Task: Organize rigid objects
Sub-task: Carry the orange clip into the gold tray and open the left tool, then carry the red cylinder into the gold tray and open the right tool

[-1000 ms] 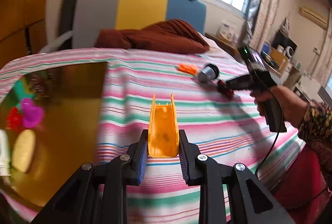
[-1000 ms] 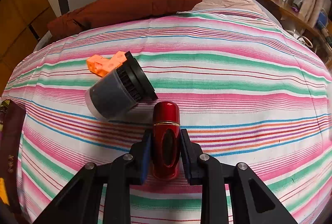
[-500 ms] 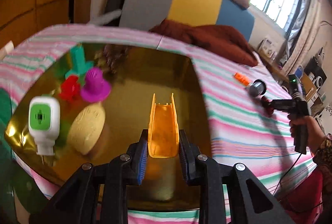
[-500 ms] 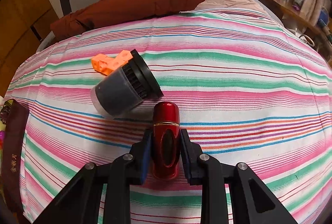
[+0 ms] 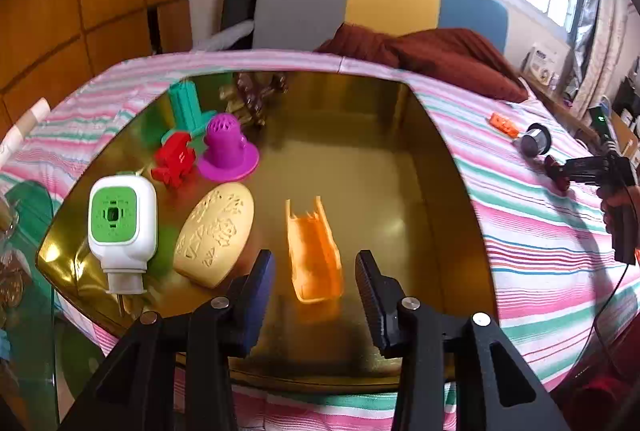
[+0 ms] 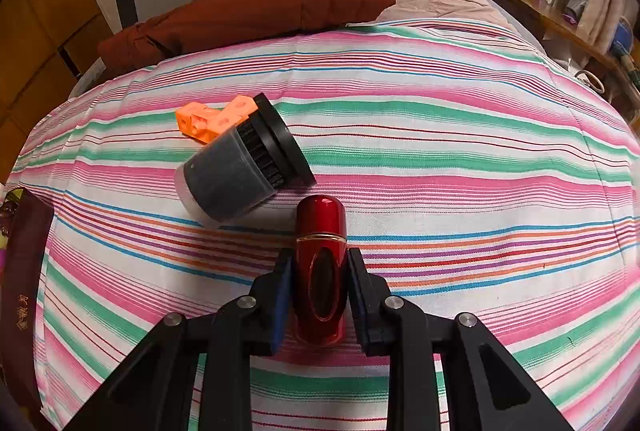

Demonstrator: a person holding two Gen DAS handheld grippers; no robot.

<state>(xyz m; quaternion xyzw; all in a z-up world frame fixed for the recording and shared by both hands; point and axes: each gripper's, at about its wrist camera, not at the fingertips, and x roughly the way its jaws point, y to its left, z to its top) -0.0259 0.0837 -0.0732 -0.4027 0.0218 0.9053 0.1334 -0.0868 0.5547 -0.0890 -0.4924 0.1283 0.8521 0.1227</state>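
My left gripper is open above the gold box. The orange channel piece sits loose between the jaws inside the box, blurred. The box also holds a white and green plug-in device, a cream oval piece, a purple cone piece, a red piece and a teal piece. My right gripper is shut on a red capsule-shaped object just above the striped bedspread. It also shows in the left wrist view.
A grey cylinder with a black cap lies on its side just left of the red object, and an orange block piece lies behind it. A brown jacket lies at the bed's far end. A glass table stands left of the box.
My left gripper carried the orange piece from the bedspread over the gold box and opened, letting it go into the box. My right gripper stays shut on the red object, barely moved.
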